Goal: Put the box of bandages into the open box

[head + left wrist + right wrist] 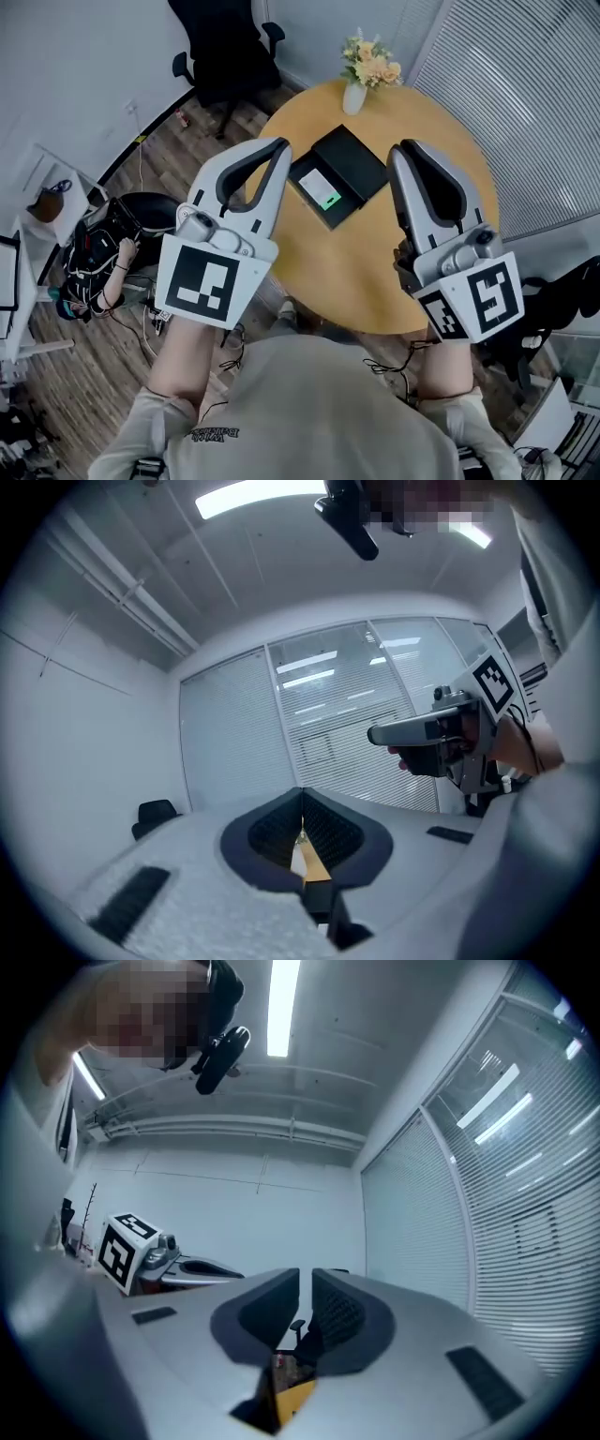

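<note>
The left gripper (277,145) is held raised above the round table (375,272), its jaws brought together on nothing. Between the two grippers, further back on the table, the box of bandages (323,190), white with a green patch, is seen lying in the left half of the open box (354,157). The right gripper (405,150) is likewise held raised, its jaws all but closed and nothing between them. The placing is judged done, and nothing appears to be left.

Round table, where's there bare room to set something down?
Bare wood along the table's near edge, in front of the black box, and on the right side toward the blinds. Crowded: the middle and around the flower vase.
</note>
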`<state>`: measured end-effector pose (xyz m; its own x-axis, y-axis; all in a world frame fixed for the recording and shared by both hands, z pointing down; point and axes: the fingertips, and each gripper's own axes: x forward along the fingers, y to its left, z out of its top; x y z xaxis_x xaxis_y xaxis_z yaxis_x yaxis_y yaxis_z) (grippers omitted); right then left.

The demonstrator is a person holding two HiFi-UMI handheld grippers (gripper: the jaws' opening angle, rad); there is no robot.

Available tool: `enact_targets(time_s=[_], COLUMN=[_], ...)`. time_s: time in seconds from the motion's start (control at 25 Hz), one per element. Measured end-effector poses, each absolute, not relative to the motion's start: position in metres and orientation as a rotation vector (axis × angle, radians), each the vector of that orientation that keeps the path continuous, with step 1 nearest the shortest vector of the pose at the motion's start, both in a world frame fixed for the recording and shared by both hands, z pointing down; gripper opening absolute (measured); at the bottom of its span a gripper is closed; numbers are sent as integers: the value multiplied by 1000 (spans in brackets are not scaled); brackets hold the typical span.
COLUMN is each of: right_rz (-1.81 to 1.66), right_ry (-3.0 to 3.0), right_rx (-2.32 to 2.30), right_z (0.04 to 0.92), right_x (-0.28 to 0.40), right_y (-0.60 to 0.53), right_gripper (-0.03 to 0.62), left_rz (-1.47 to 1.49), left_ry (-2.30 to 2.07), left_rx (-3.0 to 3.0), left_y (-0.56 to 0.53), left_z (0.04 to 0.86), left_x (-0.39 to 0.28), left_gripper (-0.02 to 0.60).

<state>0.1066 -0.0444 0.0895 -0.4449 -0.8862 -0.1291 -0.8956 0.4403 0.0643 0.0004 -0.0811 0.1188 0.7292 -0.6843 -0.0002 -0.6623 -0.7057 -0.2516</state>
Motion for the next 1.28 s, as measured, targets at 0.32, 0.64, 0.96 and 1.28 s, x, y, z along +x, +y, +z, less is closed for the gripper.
enact_targets(time_s=[0.32, 0.64, 0.96, 1.28], right_rz=[263, 225, 144, 130], right_ry=[2590, 2615, 2653, 2644], right_rx=[-1616, -1633, -1684, -1701], right_z=[68, 82, 116, 116], right_x=[118, 124, 129, 135], right_y=[-12, 3, 3, 3], right_gripper=[48, 48, 43, 41], left_rz=[-288, -213, -244, -229], left_ry=[1011, 977, 1020, 1025], left_rx=[-2665, -2639, -2722, -2715], left_y=[-45, -37, -36, -36], left_z=[117, 109, 136, 131], left_x=[-11, -5, -10, -11], left_gripper=[23, 23, 23, 23])
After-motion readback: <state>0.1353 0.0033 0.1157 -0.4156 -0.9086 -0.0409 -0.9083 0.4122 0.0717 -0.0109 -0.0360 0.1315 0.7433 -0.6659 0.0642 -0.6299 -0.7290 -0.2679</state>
